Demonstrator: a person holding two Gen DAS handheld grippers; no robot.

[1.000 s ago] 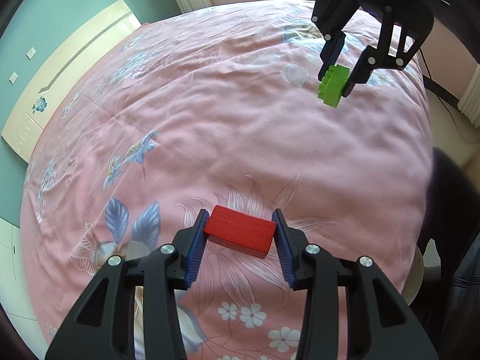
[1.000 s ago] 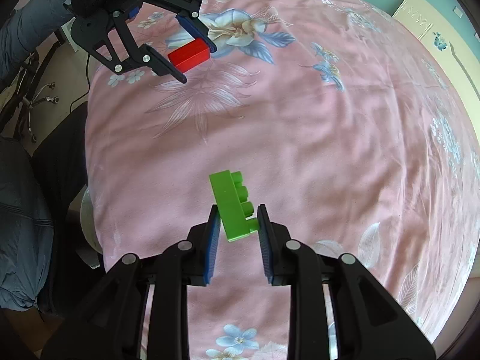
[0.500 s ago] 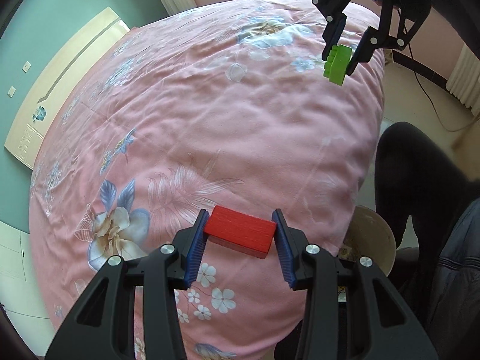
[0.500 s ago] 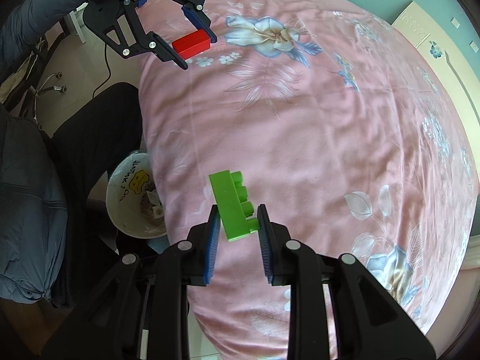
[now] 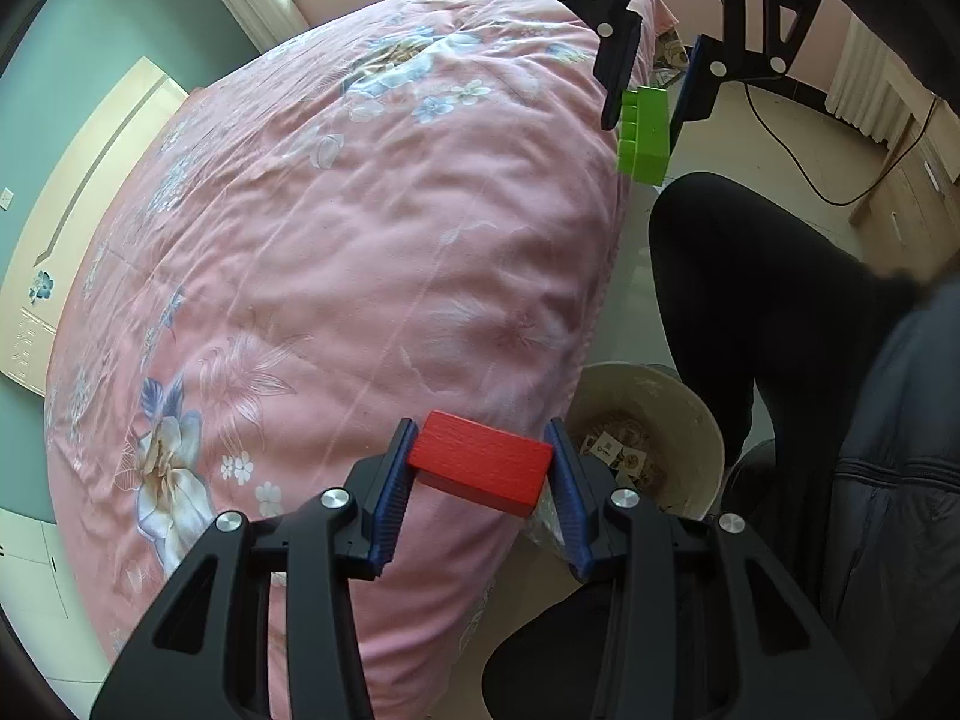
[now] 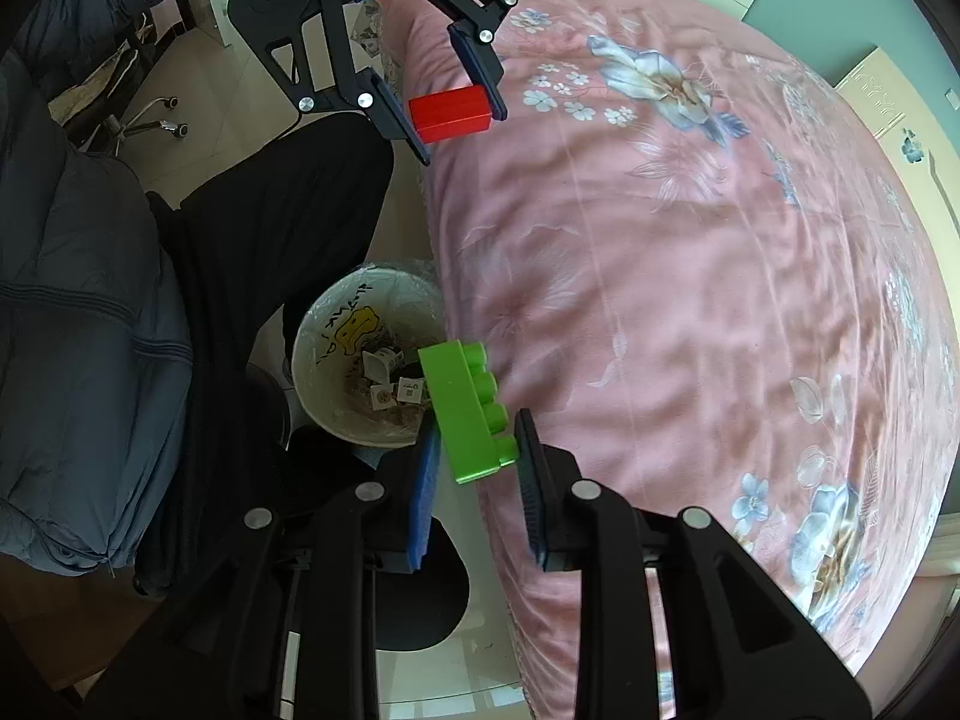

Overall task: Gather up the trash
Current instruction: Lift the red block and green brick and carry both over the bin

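Two grips are loaded: left gripper (image 5: 480, 471) clamps the red block (image 5: 480, 468), right gripper (image 6: 474, 450) pinches the green brick (image 6: 468, 411); released early, either could miss the bin (image 6: 318, 348) at nine o'clock.

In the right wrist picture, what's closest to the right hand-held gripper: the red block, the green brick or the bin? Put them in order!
1. Green studded plastic brick: clamped in the right hand-held gripper.
2. Round white trash bin: on the floor just beyond, left of the bed.
3. Red rectangular block: farthest, up top, in the left hand-held gripper.
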